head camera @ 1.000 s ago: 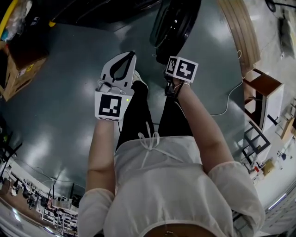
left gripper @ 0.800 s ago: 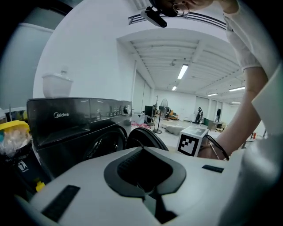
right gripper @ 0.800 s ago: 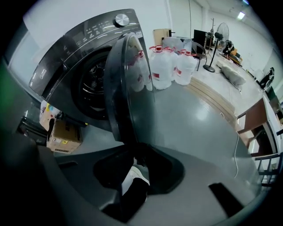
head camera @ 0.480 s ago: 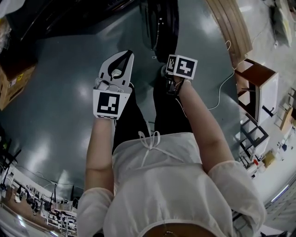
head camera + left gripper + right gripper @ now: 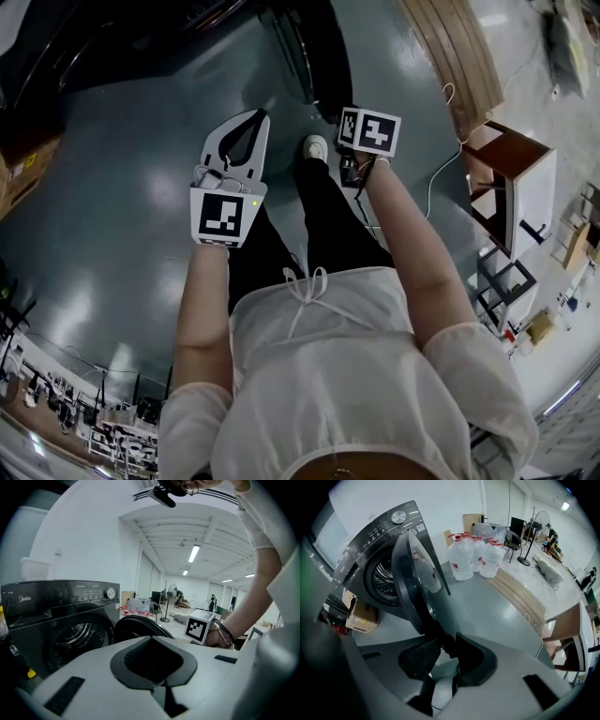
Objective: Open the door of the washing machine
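Observation:
A dark washing machine stands with its drum exposed, and its round door is swung out toward me. My right gripper points steeply down with the door's lower edge between its dark pads, which still touch it; the jaws are opening. In the head view the door is edge-on at the top, just beyond the right gripper's marker cube. My left gripper hangs over the floor to the left, shut and holding nothing. From the left gripper view, the machine and door lie ahead.
Several big water bottles stand beside the machine and a cardboard box sits by its base. Wooden planks, a white cable and a brown-and-white cabinet lie to the right. The person's white shoe is below the door.
The door has swung from showing its round face to edge-on and shifted left in the head view. Both grippers travelled with the person over the floor. A white shoe came into view.

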A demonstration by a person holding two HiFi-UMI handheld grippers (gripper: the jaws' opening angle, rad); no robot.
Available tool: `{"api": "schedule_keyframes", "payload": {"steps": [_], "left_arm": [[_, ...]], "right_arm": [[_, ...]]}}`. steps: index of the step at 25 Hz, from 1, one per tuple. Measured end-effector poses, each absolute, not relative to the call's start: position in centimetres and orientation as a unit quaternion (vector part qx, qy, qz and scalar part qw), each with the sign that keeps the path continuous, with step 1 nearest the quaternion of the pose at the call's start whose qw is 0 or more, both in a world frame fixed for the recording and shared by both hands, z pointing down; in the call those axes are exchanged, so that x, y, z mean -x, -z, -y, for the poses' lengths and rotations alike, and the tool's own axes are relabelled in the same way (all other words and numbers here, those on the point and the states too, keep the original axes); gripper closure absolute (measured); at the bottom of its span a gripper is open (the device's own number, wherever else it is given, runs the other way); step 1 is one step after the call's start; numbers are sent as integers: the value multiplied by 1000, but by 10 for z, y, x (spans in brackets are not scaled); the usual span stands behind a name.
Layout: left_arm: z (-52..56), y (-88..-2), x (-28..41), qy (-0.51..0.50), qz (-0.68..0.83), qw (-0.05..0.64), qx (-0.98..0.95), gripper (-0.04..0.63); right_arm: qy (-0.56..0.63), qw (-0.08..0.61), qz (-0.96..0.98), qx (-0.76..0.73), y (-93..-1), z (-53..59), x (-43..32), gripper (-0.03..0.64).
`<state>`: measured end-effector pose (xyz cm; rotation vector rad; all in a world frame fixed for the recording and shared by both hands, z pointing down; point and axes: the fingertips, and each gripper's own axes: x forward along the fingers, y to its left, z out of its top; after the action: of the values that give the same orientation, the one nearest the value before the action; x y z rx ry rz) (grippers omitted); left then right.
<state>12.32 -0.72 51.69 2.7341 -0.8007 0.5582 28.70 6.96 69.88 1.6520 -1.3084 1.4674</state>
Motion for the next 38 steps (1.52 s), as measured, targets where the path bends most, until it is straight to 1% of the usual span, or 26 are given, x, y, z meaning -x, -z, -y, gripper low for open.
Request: {"api": "schedule_keyframes", "payload": {"steps": [3, 9, 16, 23, 27, 29, 31, 33, 34, 35, 38], "left_arm": [[5, -514, -147, -178, 282, 109, -936, 574], [3, -517, -182, -176, 296, 113, -932, 574], [4, -522, -220, -175, 303, 120, -929, 574], [4, -523, -233, -176, 310, 123, -926, 574], [8, -515, -227, -173, 318, 118, -925, 574], [12, -509, -221, -167, 328, 114, -923, 574], [16, -501, -214, -160, 343, 111, -919, 574], [16, -489, -207, -151, 353, 108, -917, 574], [15, -482, -204, -148, 356, 106, -917, 574], [14, -475, -202, -146, 357, 104, -917, 574], [11, -456, -203, -151, 361, 104, -914, 574]], "right_arm": [[-537, 292, 497, -616, -697, -70, -313, 518], [-506, 317, 520, -611, -695, -66, -363, 517], [-483, 328, 533, -612, -694, -54, -416, 511], [-459, 356, 536, -613, -697, -48, -446, 508], [-434, 382, 533, -618, -687, -47, -450, 485], [-410, 409, 535, -615, -678, -48, -450, 498], [-397, 422, 539, -611, -667, -48, -449, 522], [-395, 411, 544, -616, -648, -44, -444, 561], [-391, 402, 549, -620, -636, -41, -440, 597], [-386, 395, 556, -622, -623, -36, -436, 611], [-371, 369, 593, -612, -588, -13, -422, 611]]}}
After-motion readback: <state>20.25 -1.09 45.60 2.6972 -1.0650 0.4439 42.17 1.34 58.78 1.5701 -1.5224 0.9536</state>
